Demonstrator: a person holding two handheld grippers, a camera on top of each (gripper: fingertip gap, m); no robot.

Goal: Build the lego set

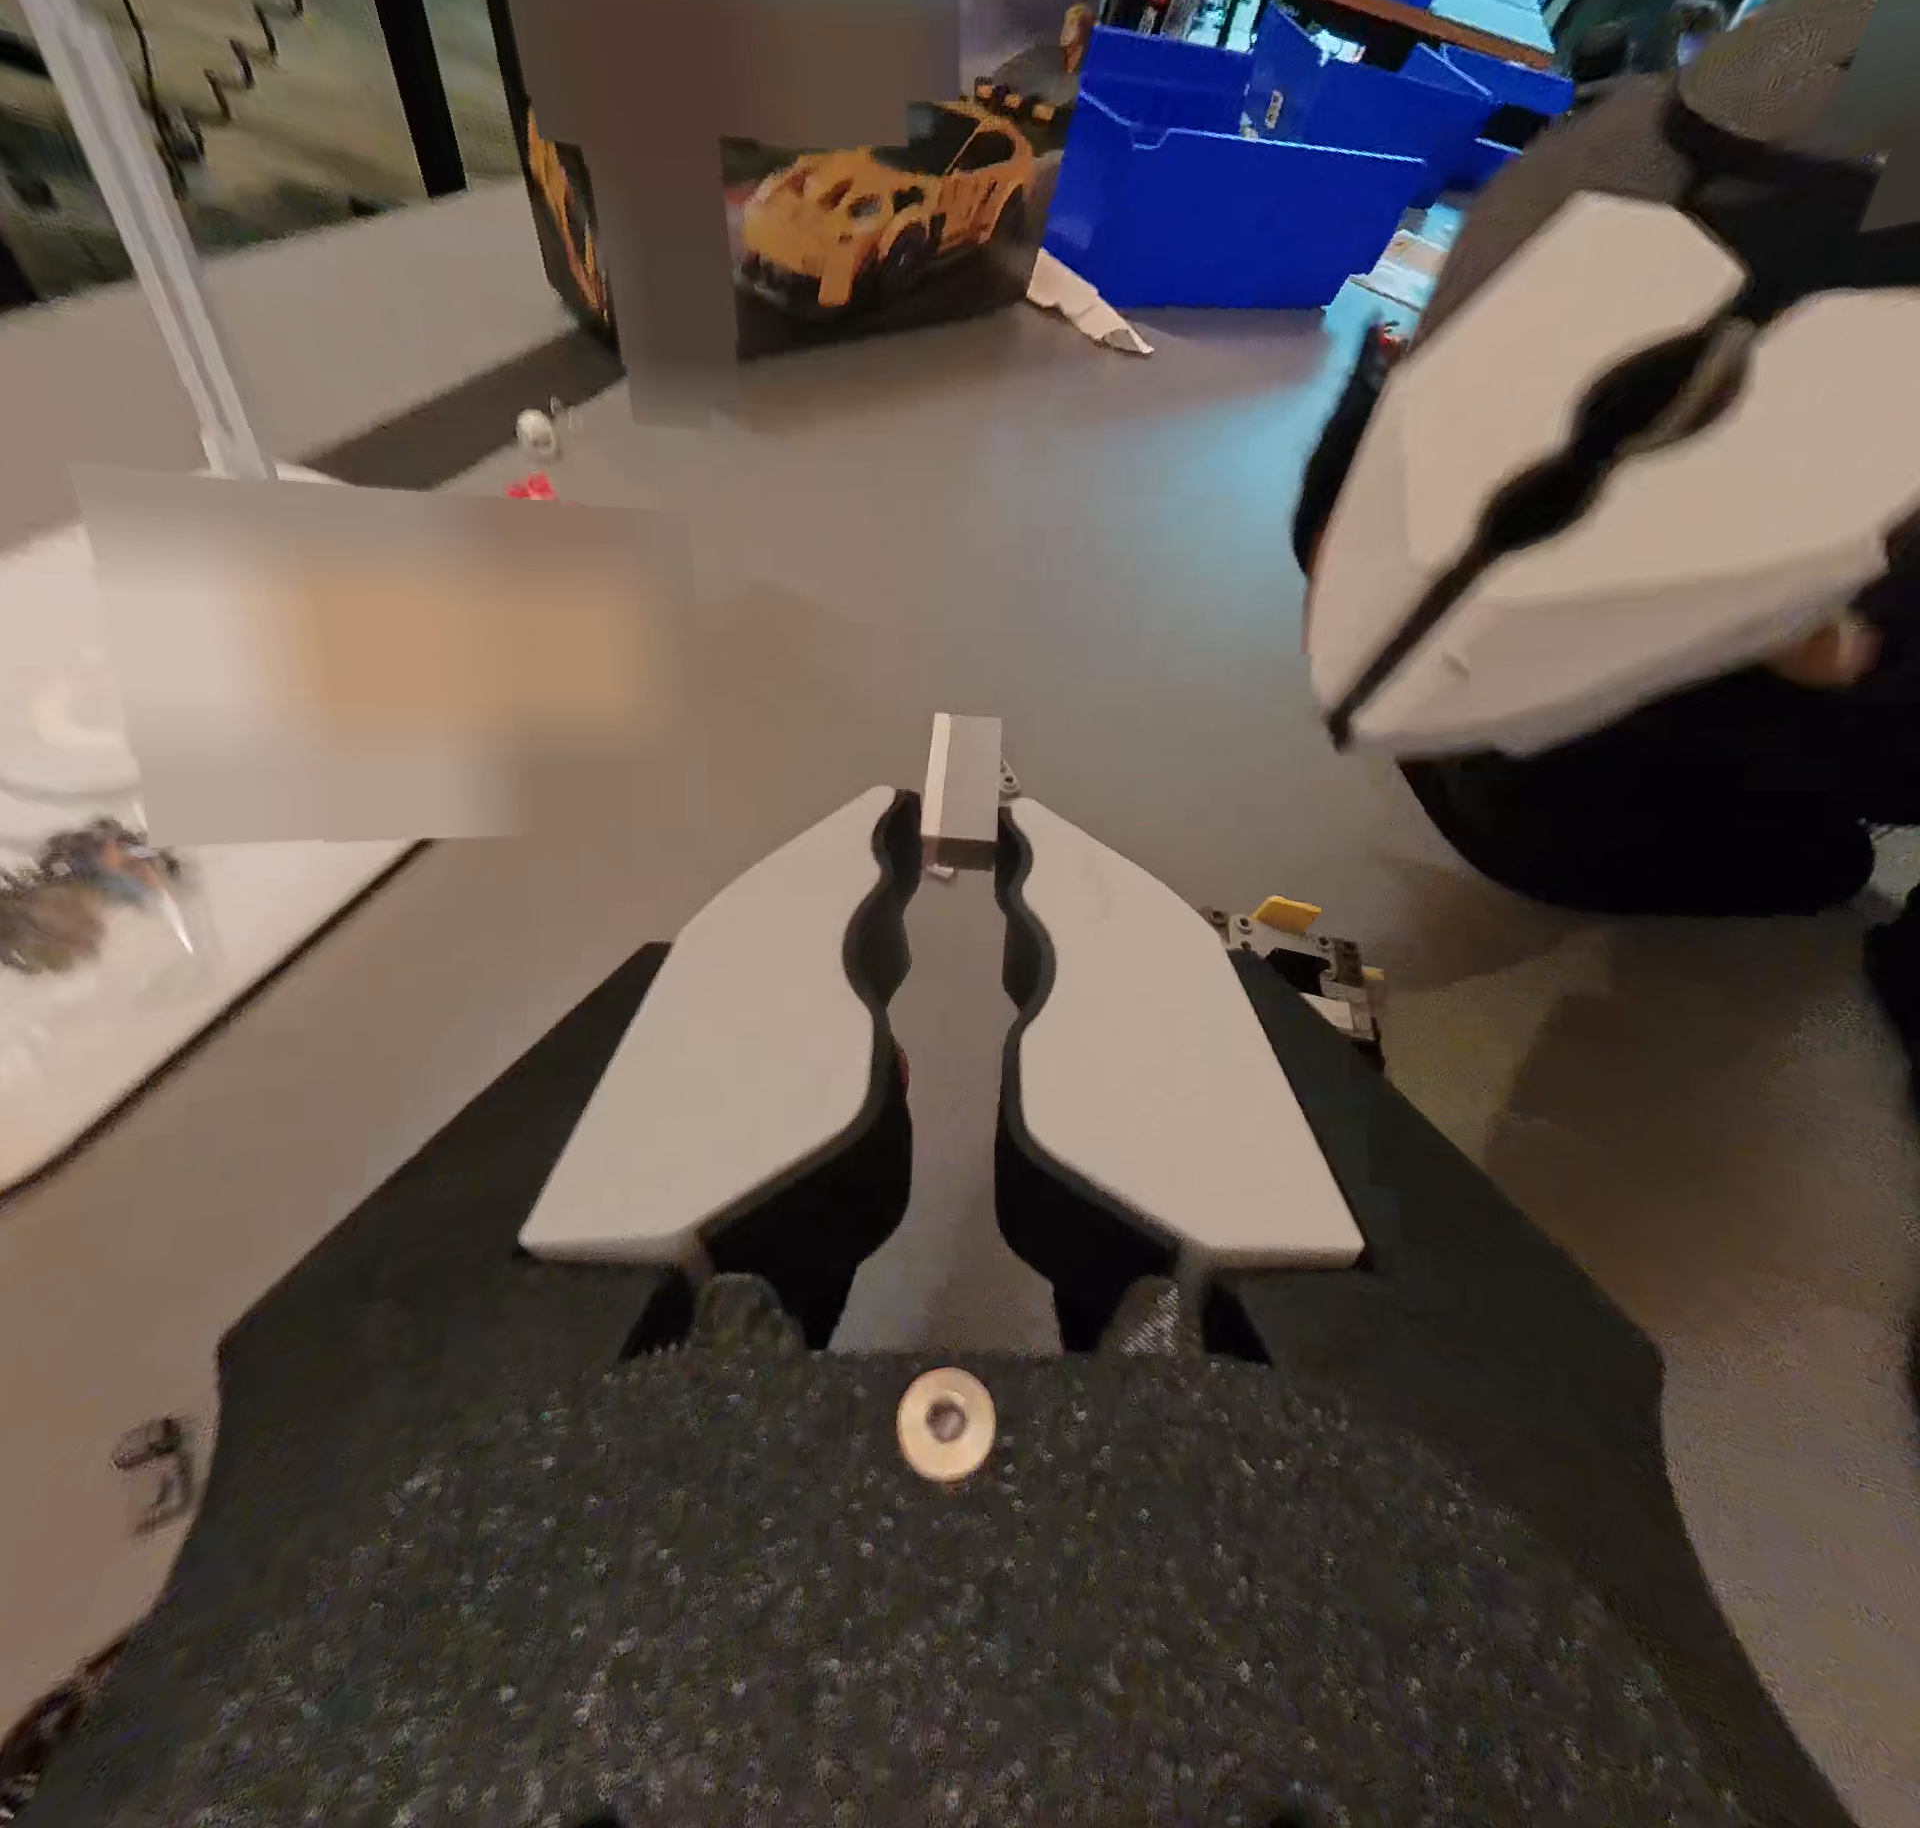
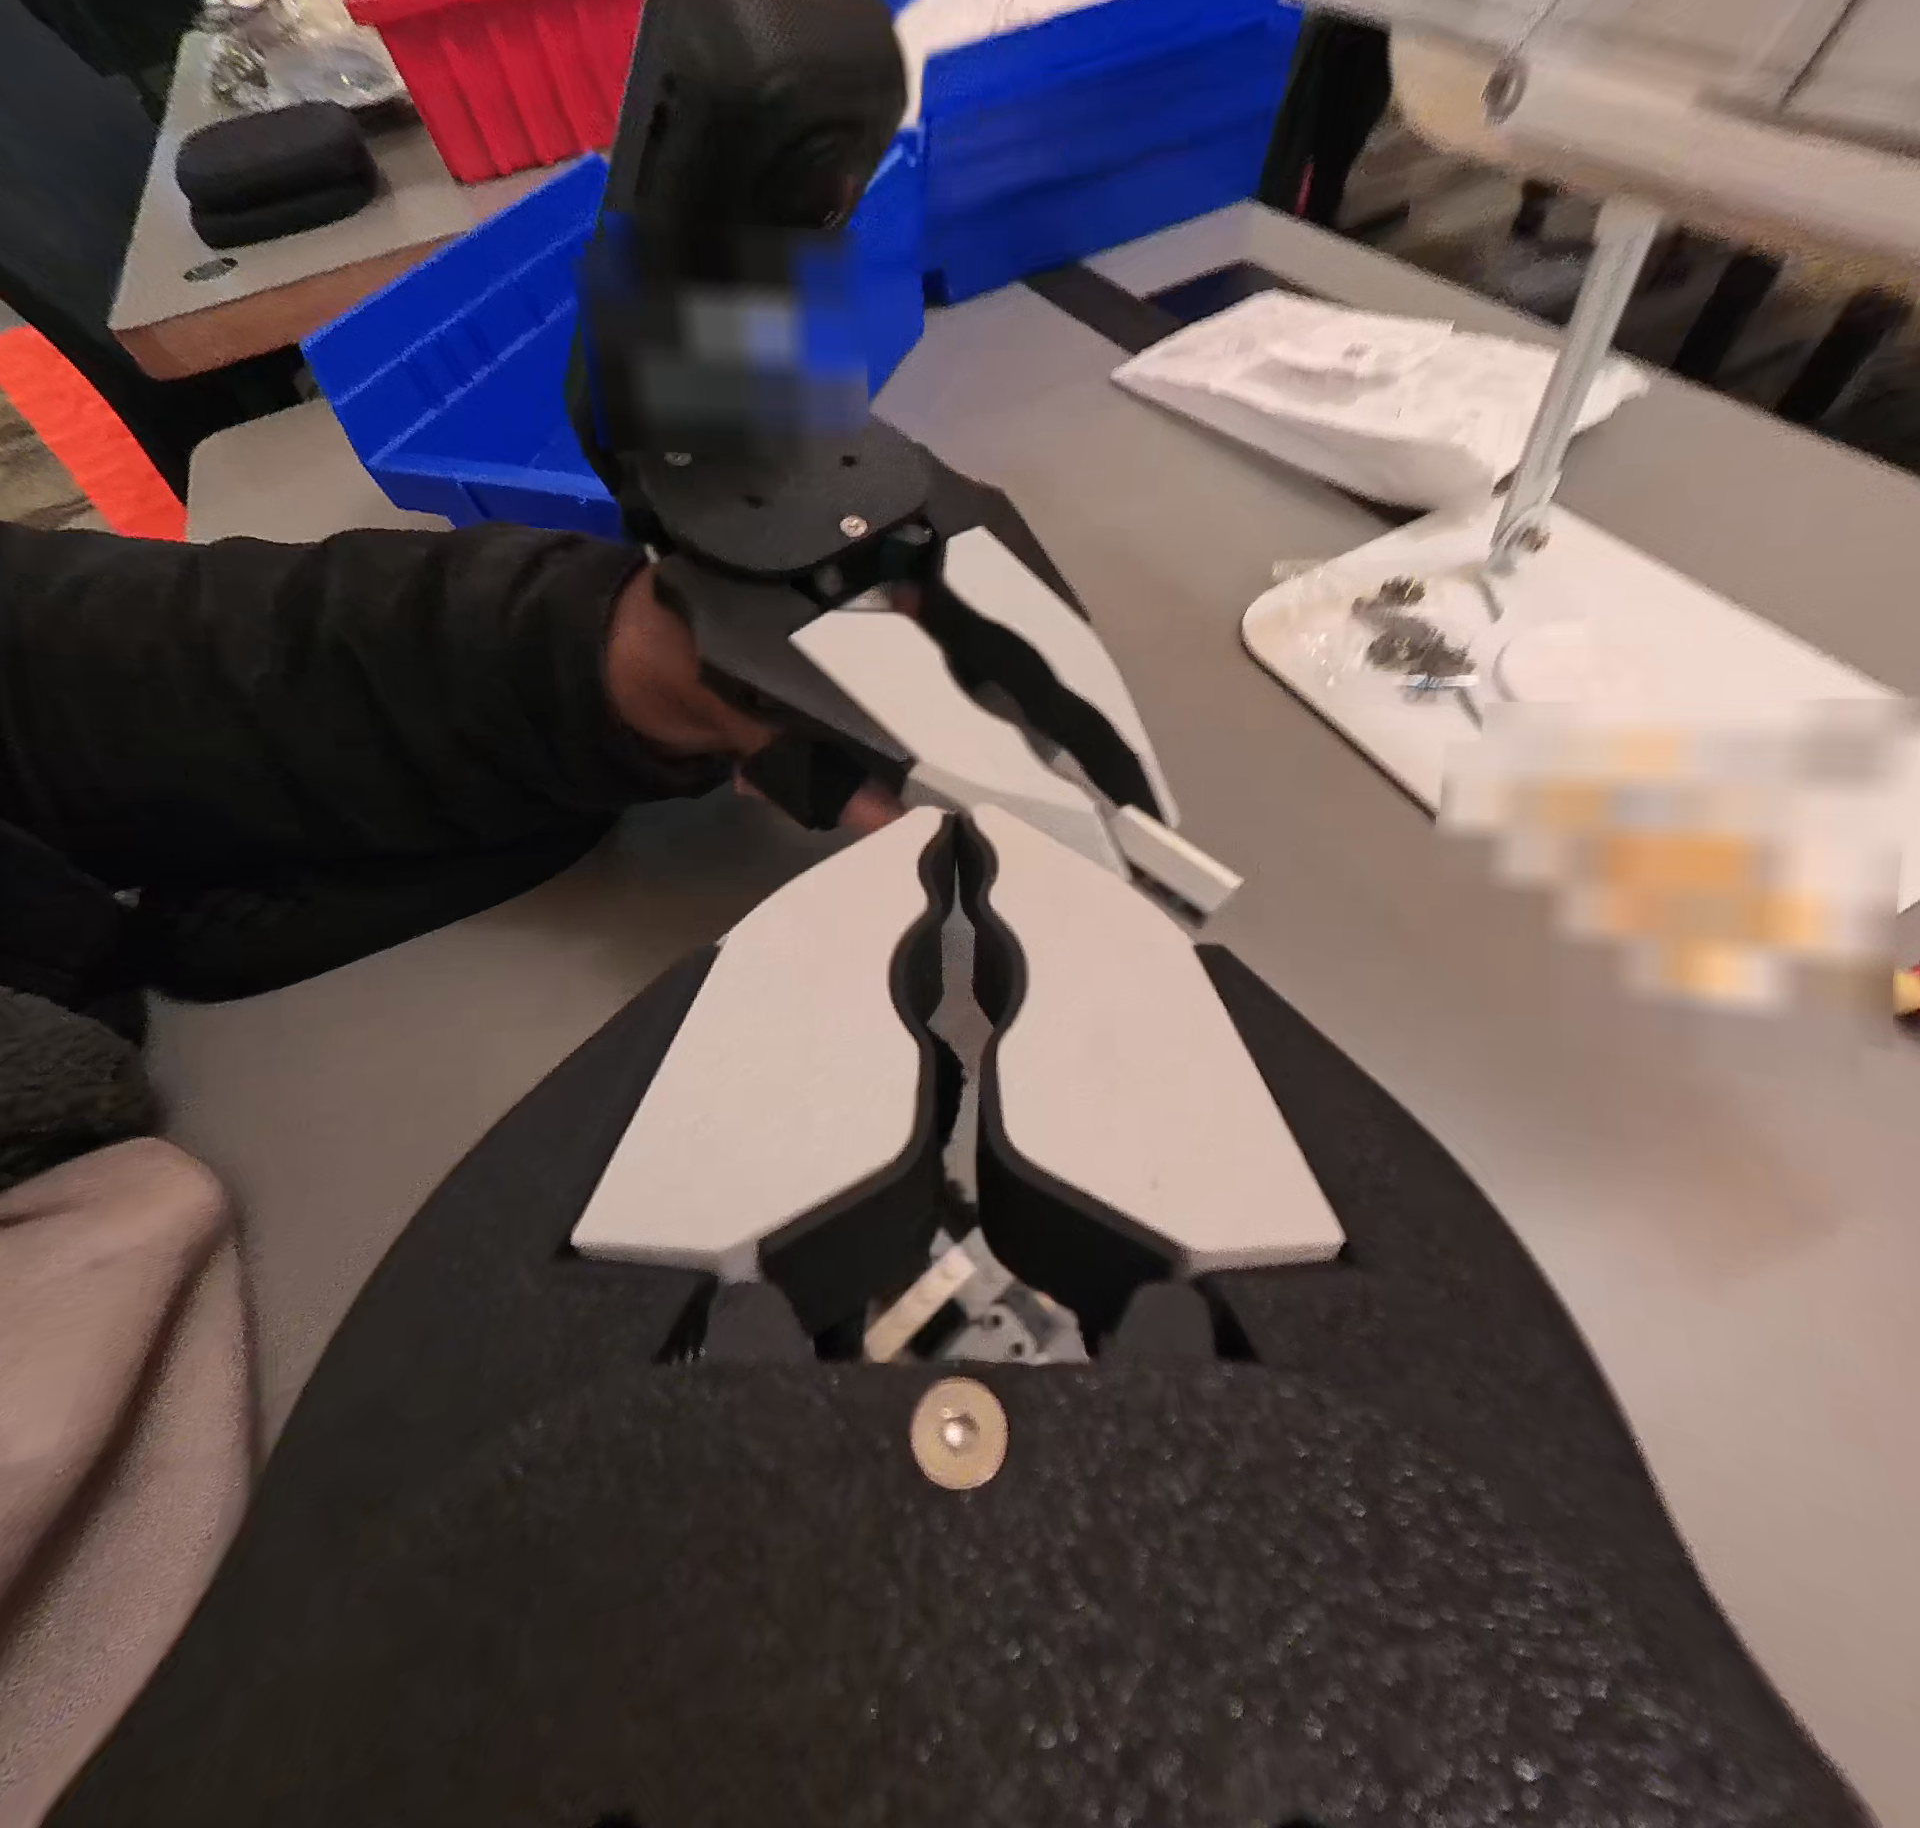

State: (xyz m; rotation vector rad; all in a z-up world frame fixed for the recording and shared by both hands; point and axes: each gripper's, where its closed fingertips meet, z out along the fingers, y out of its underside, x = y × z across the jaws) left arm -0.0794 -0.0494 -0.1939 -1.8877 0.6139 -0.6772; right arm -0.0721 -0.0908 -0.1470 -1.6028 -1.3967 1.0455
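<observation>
My left gripper [image 1: 961, 814] is shut on a long light grey Lego piece [image 1: 966, 770], which sticks out forward from the fingertips just above the grey table [image 1: 1039, 552]. A small partly built assembly [image 1: 1311, 957] of grey, black and yellow bricks lies on the table just right of that gripper. My right gripper [image 2: 954, 831] is shut with nothing visible between its tips. It hovers at the upper right in the left wrist view [image 1: 1351, 708]. In the right wrist view the left gripper [image 2: 1132, 822] and its grey piece [image 2: 1184, 866] sit just ahead, and brick parts [image 2: 966, 1311] show under the right gripper's fingers.
The Lego box [image 1: 883, 220] with a yellow car stands at the back, beside blue bins [image 1: 1226, 199]. A white stand base [image 2: 1340, 635] carries a bag of small parts [image 2: 1403, 640]. A white packet [image 2: 1351, 396] lies behind it. A black-sleeved arm [image 2: 312, 687] rests on the table. My hands' fingertips stand some 6 cm from each other.
</observation>
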